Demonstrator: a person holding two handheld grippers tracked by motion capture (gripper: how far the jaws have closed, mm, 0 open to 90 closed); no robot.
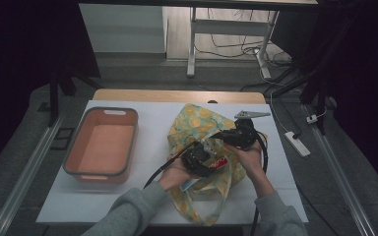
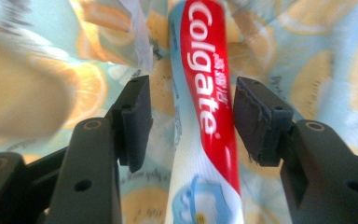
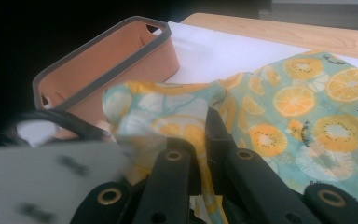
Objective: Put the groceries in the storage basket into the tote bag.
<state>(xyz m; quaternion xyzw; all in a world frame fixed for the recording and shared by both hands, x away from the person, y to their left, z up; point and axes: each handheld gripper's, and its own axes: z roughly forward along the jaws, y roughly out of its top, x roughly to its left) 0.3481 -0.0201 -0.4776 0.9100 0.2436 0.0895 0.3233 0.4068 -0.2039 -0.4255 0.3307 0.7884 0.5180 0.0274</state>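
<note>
A toothpaste tube (image 2: 205,116) is seen lying between the jaws of the left gripper (image 2: 191,116), red and white with the word Colgate in white lettering along the red band and a pale blue picture near its lower end. In the left gripper view the jaws are spread, a gap being left on each side of the tube, so the pads are not pressed on it. In the high view the tube (image 1: 220,161) is found over the mouth of a cloth bag (image 1: 197,123), just beside the left gripper (image 1: 197,158), near the middle of the table.

The bag is printed with orange and lemon slices on a pale teal ground, and its handles are laid toward the near edge of the table. A fold of its fabric (image 3: 168,116) is pinched by the right gripper (image 3: 205,135), whose jaws are pressed together on the cloth in the right gripper view; in the high view that gripper (image 1: 238,135) is held at the bag's right side. Loose cloth is gathered closely around the tube on both sides.

An orange bin (image 1: 102,145) with a grey rim is set well apart to the left on the white table cover (image 1: 147,196), and a strip of bare wood (image 1: 177,96) is seen at the far edge
</note>
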